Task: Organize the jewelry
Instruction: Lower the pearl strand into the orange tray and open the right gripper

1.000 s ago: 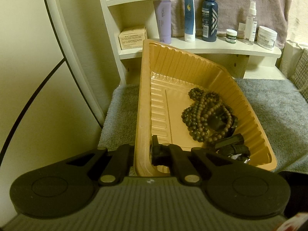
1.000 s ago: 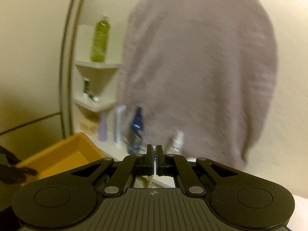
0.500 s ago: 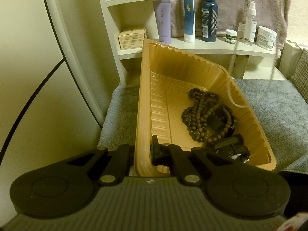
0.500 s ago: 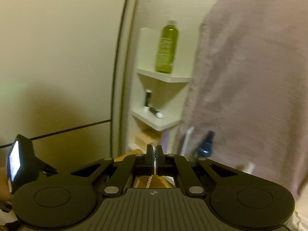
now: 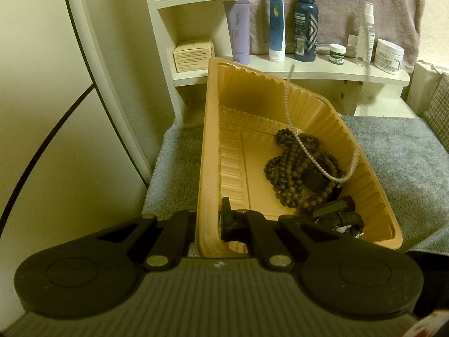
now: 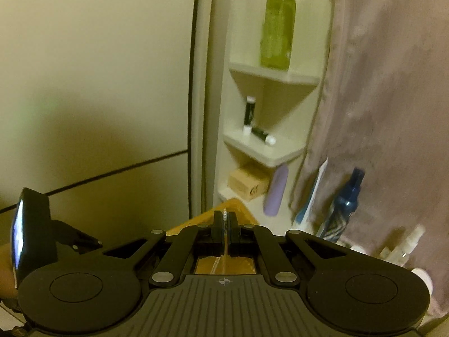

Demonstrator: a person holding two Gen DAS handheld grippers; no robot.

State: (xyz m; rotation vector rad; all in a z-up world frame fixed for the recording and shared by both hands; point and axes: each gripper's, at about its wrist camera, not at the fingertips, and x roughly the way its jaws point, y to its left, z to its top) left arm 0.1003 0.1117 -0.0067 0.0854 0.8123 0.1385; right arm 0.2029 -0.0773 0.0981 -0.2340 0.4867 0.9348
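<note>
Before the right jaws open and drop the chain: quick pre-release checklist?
1. Left gripper clamped on tray wall: ok, one finger inside, one outside.
2. Right gripper holding pearl chain: ok, beads show between the shut jaws.
3. Chain's low loop inside tray: ok, it hangs over the brown beads.
4. Whole chain over tray: not ok, the right strand crosses the right rim.
5. Tray steady: cannot tell; it is tilted, far end raised off the grey towel.
6. Bare floor left in tray: ok, left half is open.
</note>
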